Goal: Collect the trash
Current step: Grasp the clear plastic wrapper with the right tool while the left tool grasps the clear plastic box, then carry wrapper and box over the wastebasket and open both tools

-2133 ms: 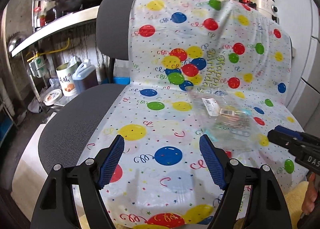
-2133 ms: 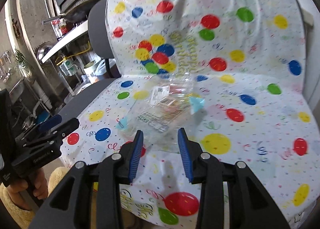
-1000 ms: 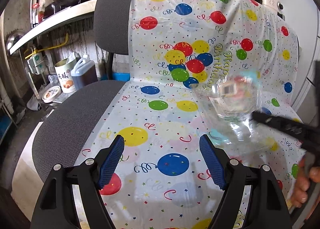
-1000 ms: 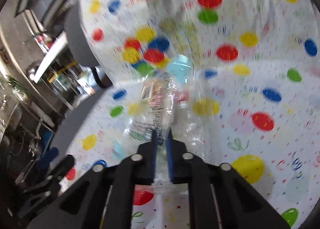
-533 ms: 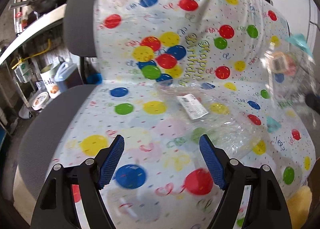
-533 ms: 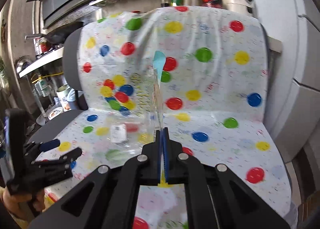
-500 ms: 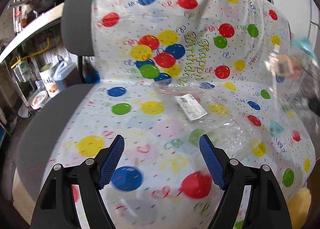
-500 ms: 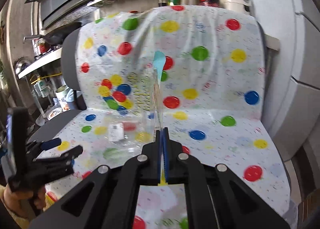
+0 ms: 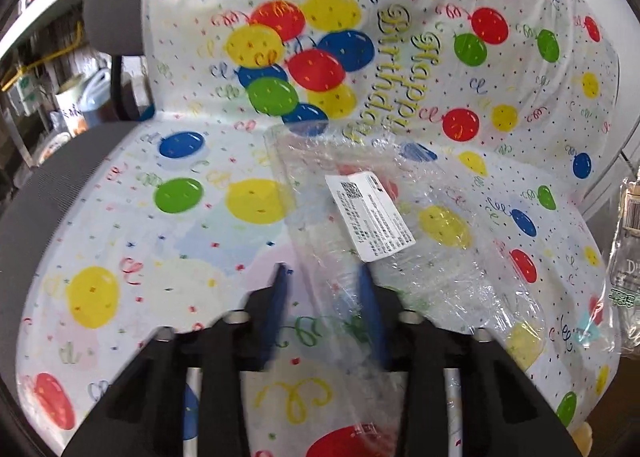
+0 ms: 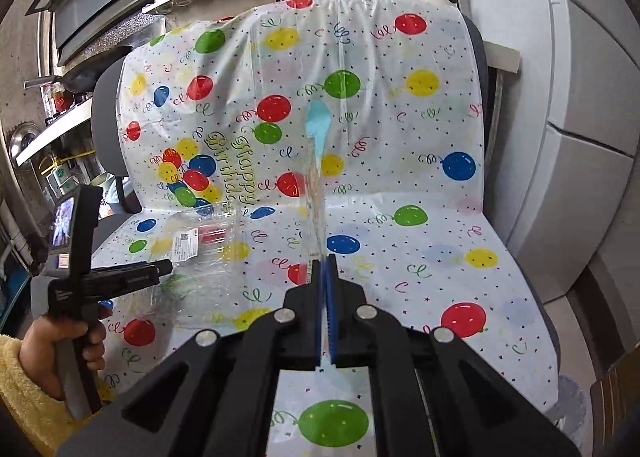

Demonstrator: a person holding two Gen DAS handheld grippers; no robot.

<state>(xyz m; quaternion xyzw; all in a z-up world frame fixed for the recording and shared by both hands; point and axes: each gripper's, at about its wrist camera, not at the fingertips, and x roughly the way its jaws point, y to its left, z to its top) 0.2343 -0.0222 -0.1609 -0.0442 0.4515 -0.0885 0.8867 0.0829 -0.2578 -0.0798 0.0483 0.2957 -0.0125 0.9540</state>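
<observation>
I'm keeping my right gripper (image 10: 325, 257) pressed flat on a clear wrapper (image 10: 316, 161), which is standing edge-on above the balloon-print cover (image 10: 420, 225). My left gripper (image 9: 322, 289) has just been closing, and its blue pads (image 9: 370, 309) are straddling the near edge of a second clear plastic package (image 9: 400, 241) with a white label (image 9: 370, 215); I cannot tell whether they are pinching it. That package is lying on the covered chair seat (image 9: 52, 185).

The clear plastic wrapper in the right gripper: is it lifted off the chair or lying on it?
Lifted. The right gripper is shut on the wrapper, which stands edge-on above the balloon cover.
</observation>
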